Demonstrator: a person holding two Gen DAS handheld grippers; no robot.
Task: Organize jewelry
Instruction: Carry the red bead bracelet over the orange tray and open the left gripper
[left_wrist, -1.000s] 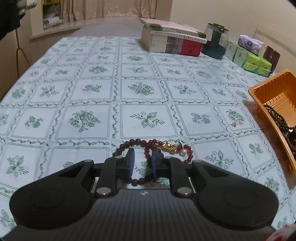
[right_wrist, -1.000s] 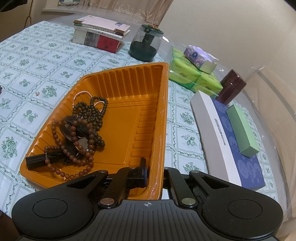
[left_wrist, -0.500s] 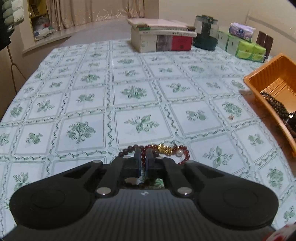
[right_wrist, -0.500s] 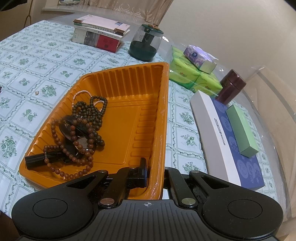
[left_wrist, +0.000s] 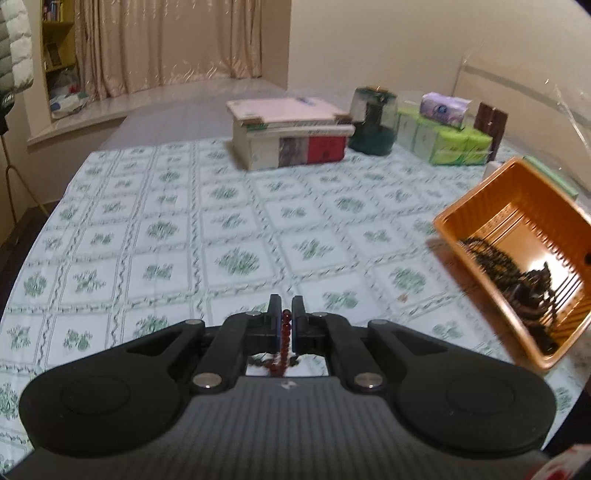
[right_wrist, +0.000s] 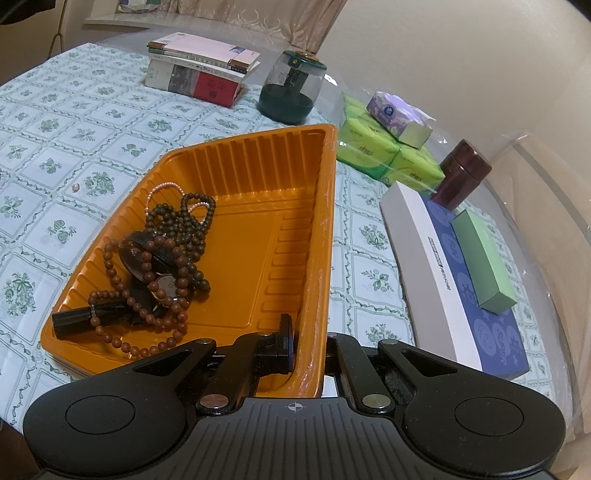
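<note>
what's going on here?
A person is sorting jewelry with two handheld grippers. The left gripper is shut on a red bead bracelet, which hangs between its fingers above the tablecloth. The right gripper is clamped on the orange tray's wall. Other beads lie inside.

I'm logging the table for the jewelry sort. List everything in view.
Orange ribbed plastic tray: one, table's right side.
Brown and dark wooden bead strings: several, tangled in the tray with a black tube.
Red bead bracelet: one, hanging between the left gripper's fingers.
Loose pearl: one, pale, on the tablecloth left of the tray.
Stacked books: one pile, far side.
Dark green glass jar: one, beside the books.
Green tissue packs: one bundle, behind the tray.
Left gripper: shut on the bracelet.
Right gripper: clamped on the tray's wall.
</note>
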